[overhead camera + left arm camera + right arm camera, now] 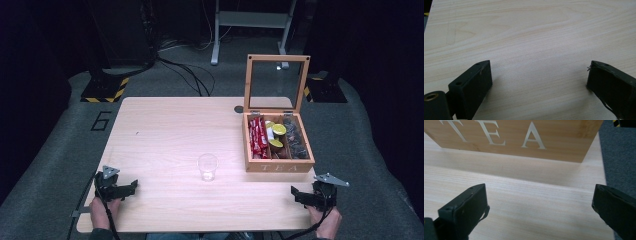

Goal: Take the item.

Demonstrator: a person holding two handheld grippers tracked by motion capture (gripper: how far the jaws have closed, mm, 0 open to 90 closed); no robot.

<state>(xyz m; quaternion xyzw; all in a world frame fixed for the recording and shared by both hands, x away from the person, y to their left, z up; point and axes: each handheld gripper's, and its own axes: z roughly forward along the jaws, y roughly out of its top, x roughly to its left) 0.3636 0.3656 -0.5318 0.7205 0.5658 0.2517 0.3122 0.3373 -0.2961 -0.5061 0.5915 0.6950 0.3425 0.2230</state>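
A wooden tea box (pixel 278 164) marked TEA stands at the table's right with its glass lid up; red packets, yellow-topped pods and dark bags lie in its compartments. A clear empty cup (pixel 207 166) stands at mid-table. My left gripper (pixel 121 190) rests at the front left, held by a hand; its jaws are wide apart over bare wood (pixel 539 75). My right gripper (pixel 300 195) sits at the front right, just below the box; its jaws stand wide apart with nothing between them (pixel 540 202). The box front (pixel 524 137) fills the top of the right gripper view.
The light wooden table (pixel 165 130) has a small round cable hole (pixel 238 109) near its back edge. Grey carpet surrounds it, with its right edge close to my right gripper. Cables and stand bases with yellow-black tape lie on the floor behind.
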